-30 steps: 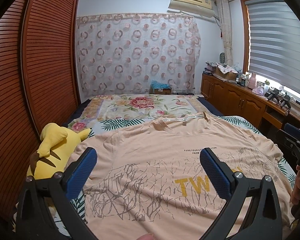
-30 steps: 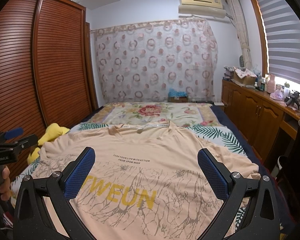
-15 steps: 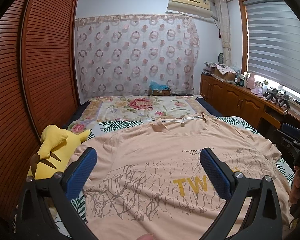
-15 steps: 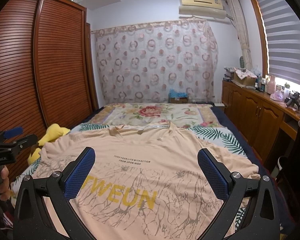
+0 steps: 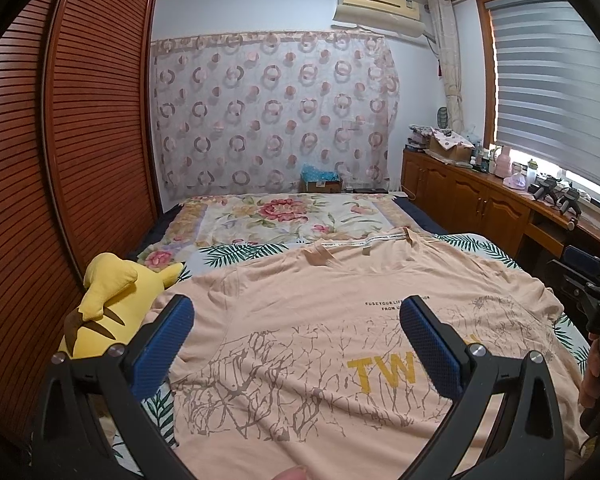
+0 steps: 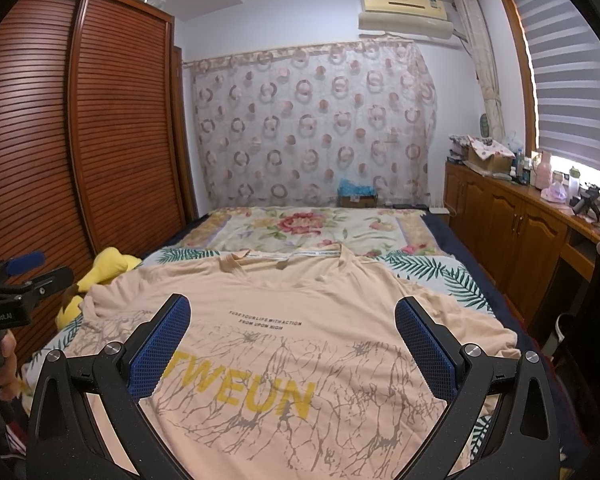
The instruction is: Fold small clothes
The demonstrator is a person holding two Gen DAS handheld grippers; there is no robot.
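A peach T-shirt (image 5: 320,320) with yellow letters and a grey branch print lies spread flat, front up, on the bed, collar at the far end. It also shows in the right wrist view (image 6: 300,320). My left gripper (image 5: 296,320) is open and empty, hovering above the shirt's left half near the hem. My right gripper (image 6: 292,320) is open and empty above the shirt's middle and right half. Each gripper shows at the edge of the other's view: the right one (image 5: 596,300), the left one (image 6: 16,280).
A yellow plush toy (image 5: 112,304) lies at the bed's left edge beside the shirt's sleeve. A floral blanket (image 5: 292,216) covers the far bed. A slatted wooden wardrobe (image 5: 80,140) stands left. Wooden cabinets (image 6: 512,232) with clutter run along the right under the window.
Both grippers have drifted only slightly; the shirt lies as before and both stay open.
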